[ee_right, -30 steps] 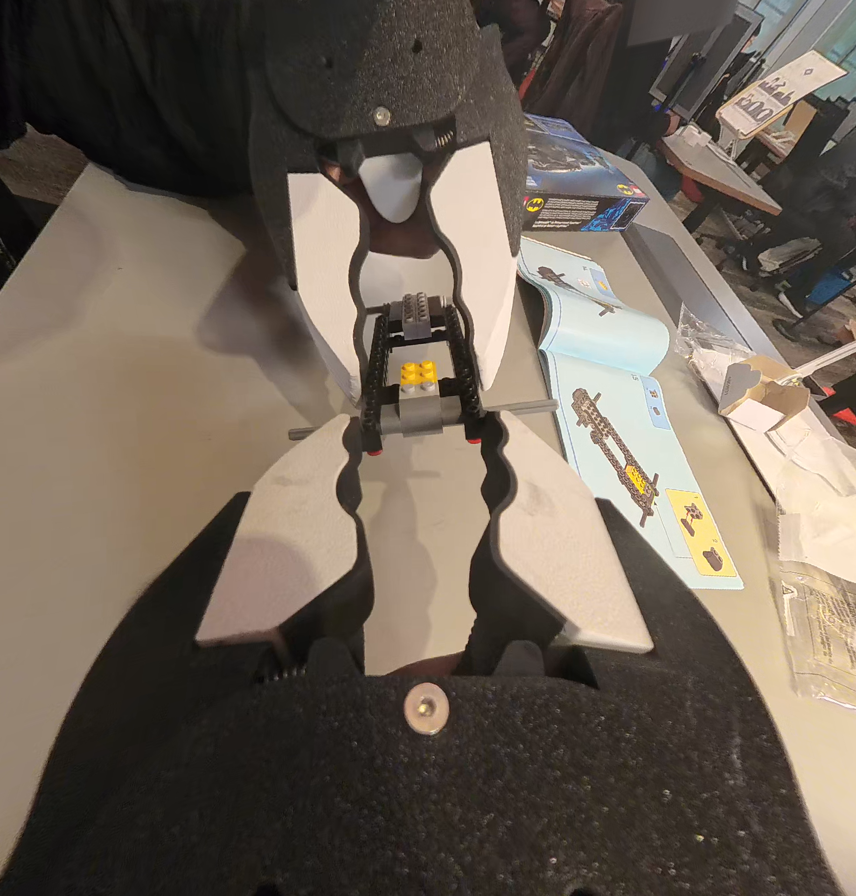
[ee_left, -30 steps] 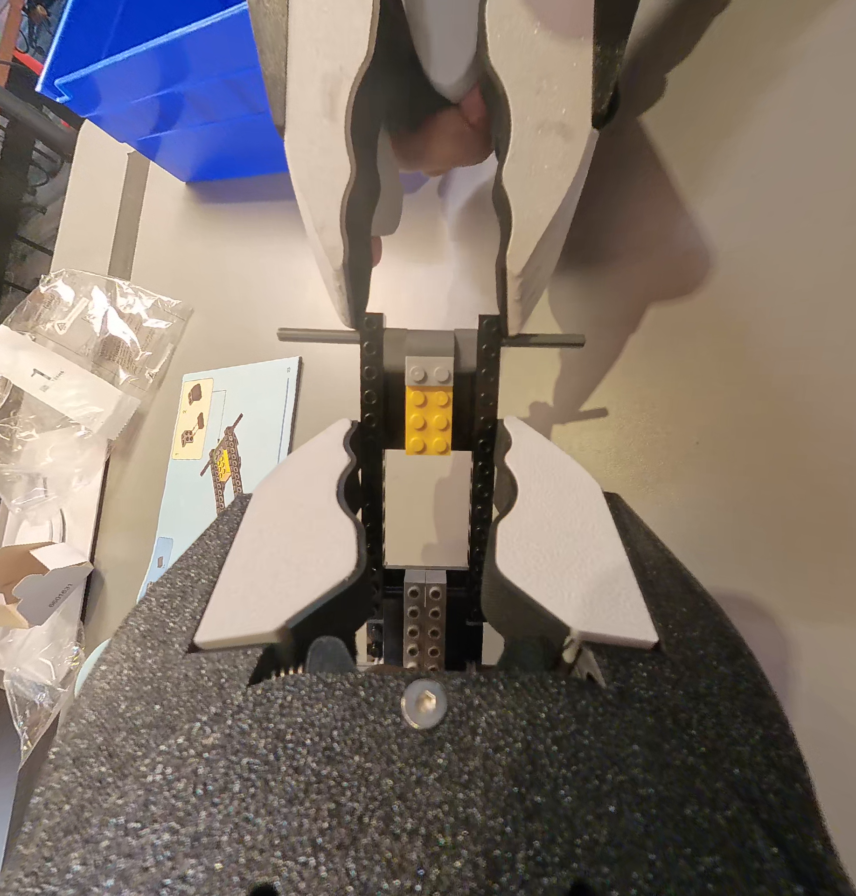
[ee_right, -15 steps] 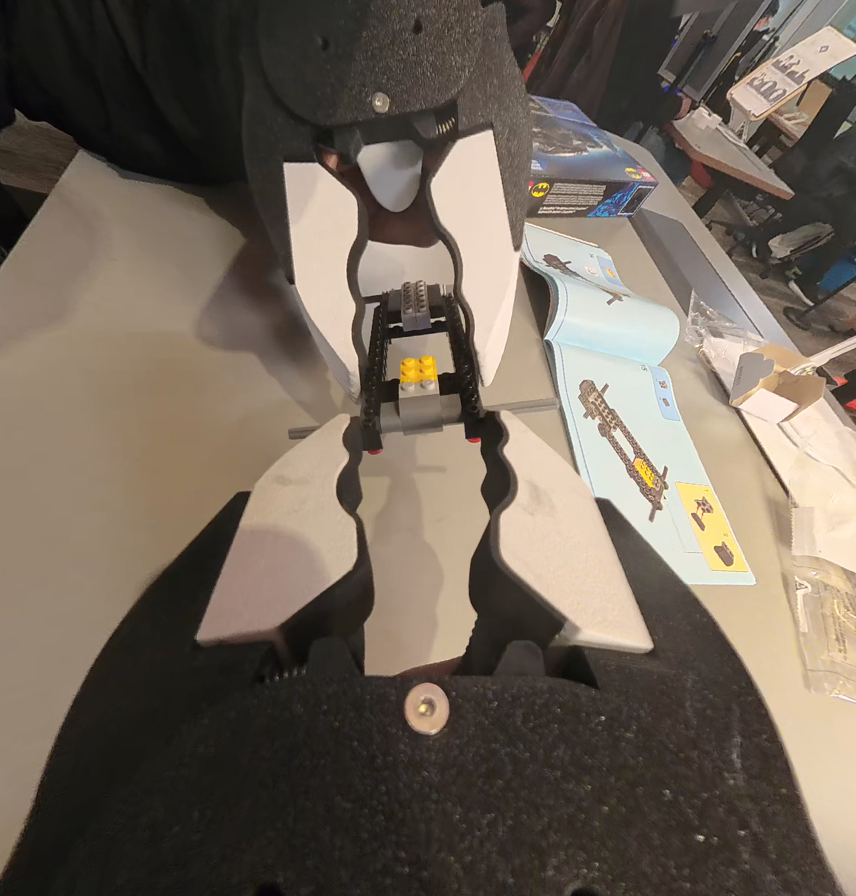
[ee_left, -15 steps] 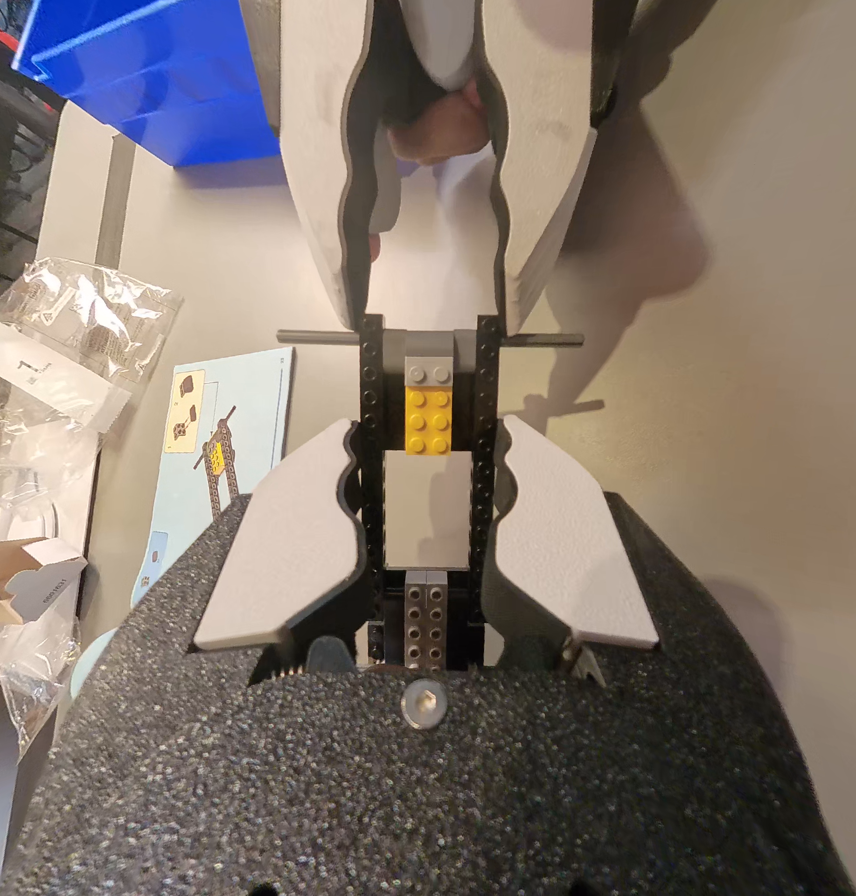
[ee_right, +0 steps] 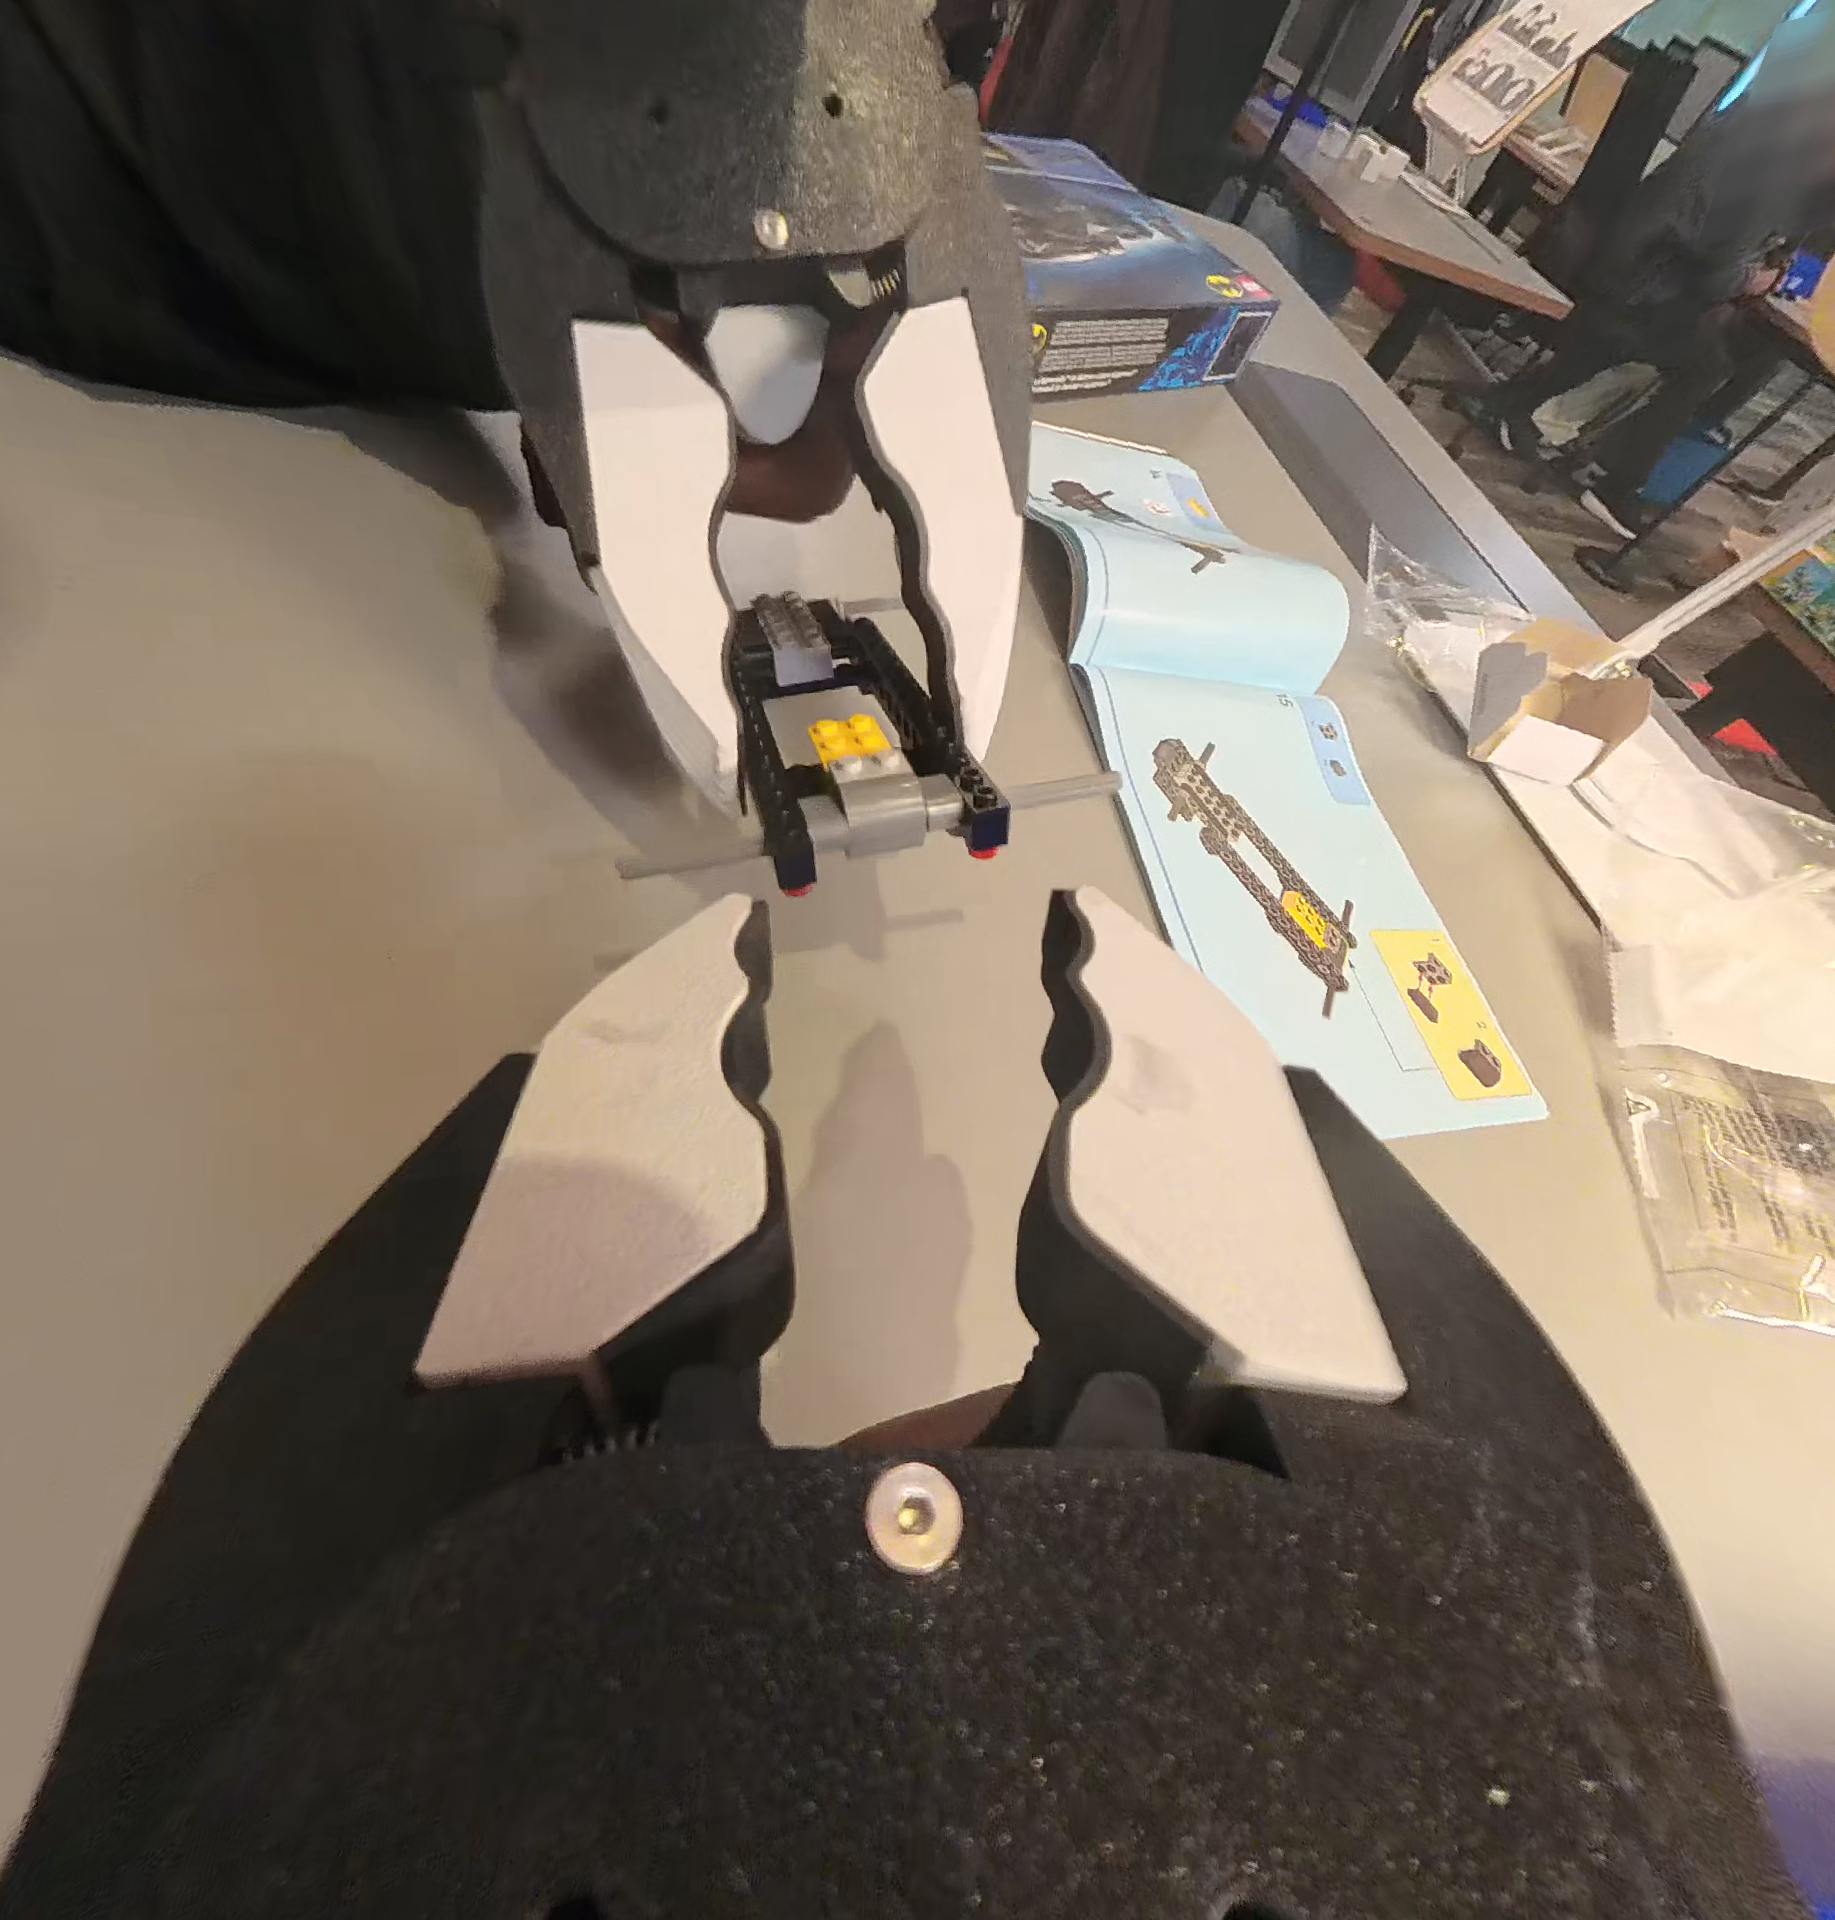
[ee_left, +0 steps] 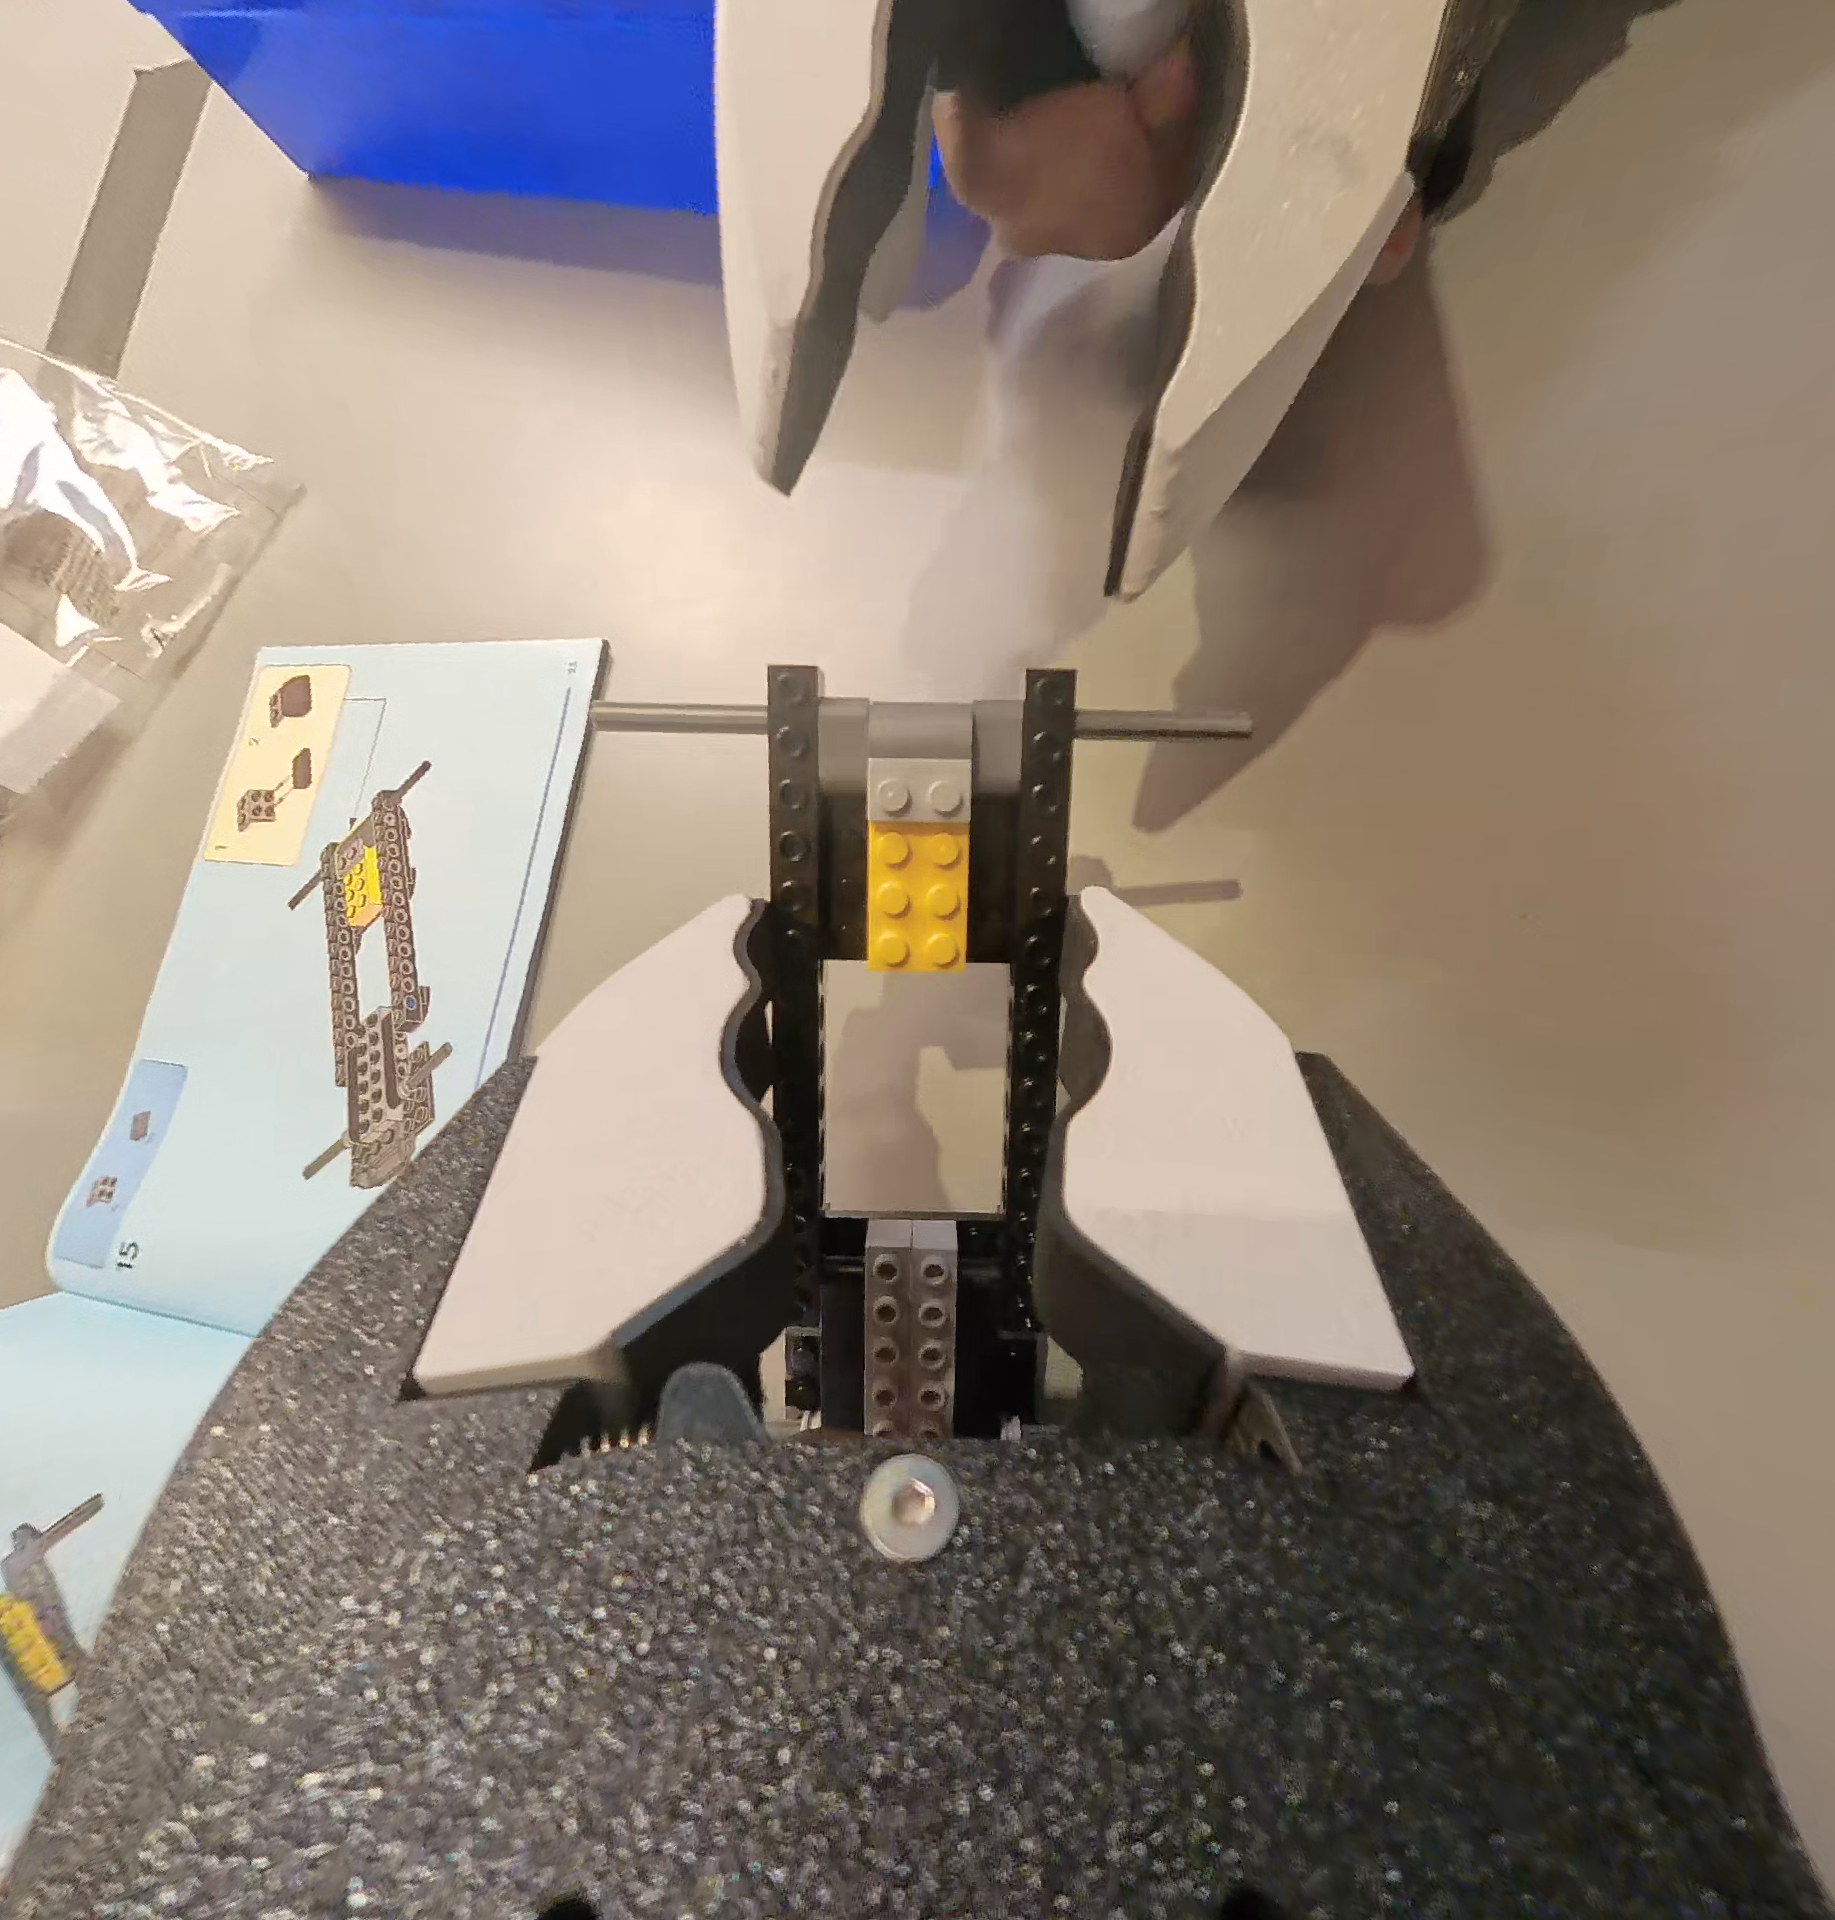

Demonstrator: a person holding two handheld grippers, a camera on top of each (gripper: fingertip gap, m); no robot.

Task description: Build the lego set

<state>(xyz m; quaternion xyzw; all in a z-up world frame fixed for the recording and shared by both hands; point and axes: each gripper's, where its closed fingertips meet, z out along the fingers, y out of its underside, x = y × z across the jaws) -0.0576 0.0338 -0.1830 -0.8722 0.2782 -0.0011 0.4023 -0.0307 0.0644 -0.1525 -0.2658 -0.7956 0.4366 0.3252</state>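
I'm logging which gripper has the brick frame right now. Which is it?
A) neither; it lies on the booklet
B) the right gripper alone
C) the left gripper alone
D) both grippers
C: the left gripper clamps the frame's black side rails, while the right gripper stands open, clear of its end.

The bench (ee_right: 217, 727) is a plain grey, matt surface. On it lies an open instruction booklet (ee_right: 1297, 831) with pale blue pages, flat beside the raised brick frame. Past the booklet's far end sits a dark printed box (ee_right: 1131, 301). Toward the bench's edge lie clear plastic bags (ee_right: 1765, 1195), crumpled, and a small torn cardboard carton (ee_right: 1557, 707) resting on white paper. A blue bin (ee_left: 497, 94) stands at the other end, near another crumpled bag (ee_left: 82, 499)
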